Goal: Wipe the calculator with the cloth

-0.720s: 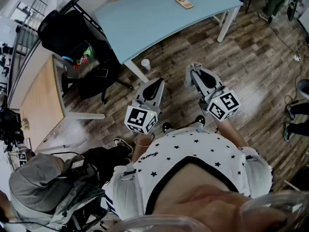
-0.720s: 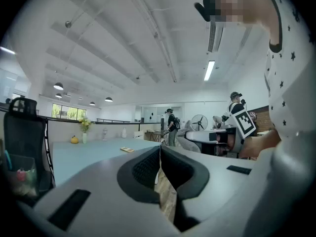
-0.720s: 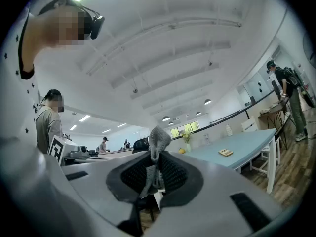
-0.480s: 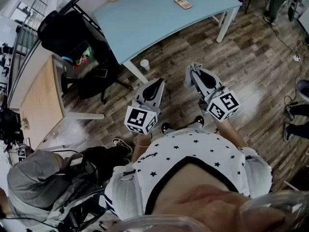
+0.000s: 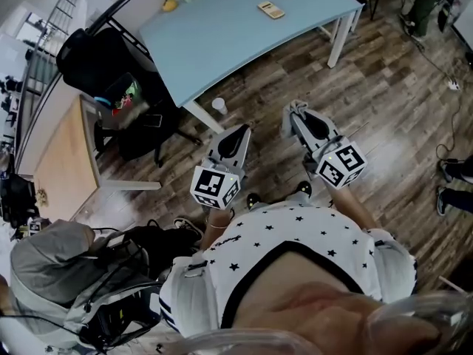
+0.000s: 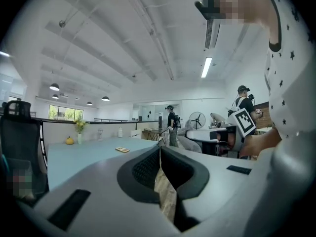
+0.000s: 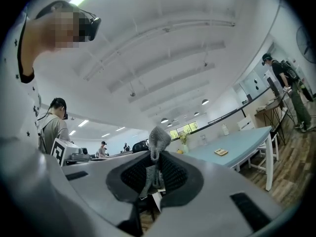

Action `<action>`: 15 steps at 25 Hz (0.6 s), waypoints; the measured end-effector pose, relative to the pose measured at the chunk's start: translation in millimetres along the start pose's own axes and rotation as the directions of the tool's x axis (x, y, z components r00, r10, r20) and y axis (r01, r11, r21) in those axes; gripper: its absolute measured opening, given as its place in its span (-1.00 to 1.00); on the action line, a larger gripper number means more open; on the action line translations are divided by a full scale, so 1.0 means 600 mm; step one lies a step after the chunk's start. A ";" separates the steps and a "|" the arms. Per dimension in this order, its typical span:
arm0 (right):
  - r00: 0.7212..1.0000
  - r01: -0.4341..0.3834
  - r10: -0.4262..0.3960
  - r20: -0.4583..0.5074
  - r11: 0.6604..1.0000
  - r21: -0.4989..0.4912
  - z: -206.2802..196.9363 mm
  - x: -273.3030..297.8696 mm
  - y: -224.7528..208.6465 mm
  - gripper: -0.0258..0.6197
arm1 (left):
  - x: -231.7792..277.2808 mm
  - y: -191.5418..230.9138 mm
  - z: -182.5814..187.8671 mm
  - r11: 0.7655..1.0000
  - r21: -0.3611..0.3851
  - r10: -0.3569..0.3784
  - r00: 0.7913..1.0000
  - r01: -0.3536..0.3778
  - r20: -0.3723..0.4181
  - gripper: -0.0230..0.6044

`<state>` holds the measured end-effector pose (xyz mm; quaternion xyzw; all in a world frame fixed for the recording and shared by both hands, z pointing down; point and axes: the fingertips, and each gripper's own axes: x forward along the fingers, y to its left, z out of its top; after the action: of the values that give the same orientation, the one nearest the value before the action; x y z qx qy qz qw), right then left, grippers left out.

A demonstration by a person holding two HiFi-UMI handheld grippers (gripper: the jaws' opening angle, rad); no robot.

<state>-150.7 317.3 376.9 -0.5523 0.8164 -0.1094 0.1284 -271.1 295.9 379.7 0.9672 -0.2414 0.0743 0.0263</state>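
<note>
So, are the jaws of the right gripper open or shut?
Shut on the cloth: the right gripper pinches grey fabric between its jaws, with a tuft sticking out past them.

You see even, bright light from ceiling strip lights point(image 6: 206, 67); both gripper views curve strongly and darken at their edges.

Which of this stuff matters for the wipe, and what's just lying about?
For the job: calculator on the blue table; grey cloth in the right gripper.
Lying about: white cup on the floor, yellow object, office chair, backpack.
</note>
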 end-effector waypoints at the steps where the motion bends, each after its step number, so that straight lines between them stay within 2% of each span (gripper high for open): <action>1: 1.000 0.008 -0.008 -0.001 1.000 0.004 -0.005 -0.002 -0.010 -0.78 | 0.008 0.000 -0.005 1.000 0.000 -0.003 1.000 0.003 -0.003 -0.83; 15: 0.997 0.066 -0.067 0.032 0.997 0.033 0.018 -0.090 -0.130 -0.78 | 0.118 -0.089 -0.009 0.999 0.008 -0.052 0.999 0.052 -0.010 -0.83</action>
<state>-59.7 338.4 396.9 -0.5786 0.7936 -0.1176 0.1469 -184.6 310.7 395.3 0.9729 -0.2159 0.0792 0.0252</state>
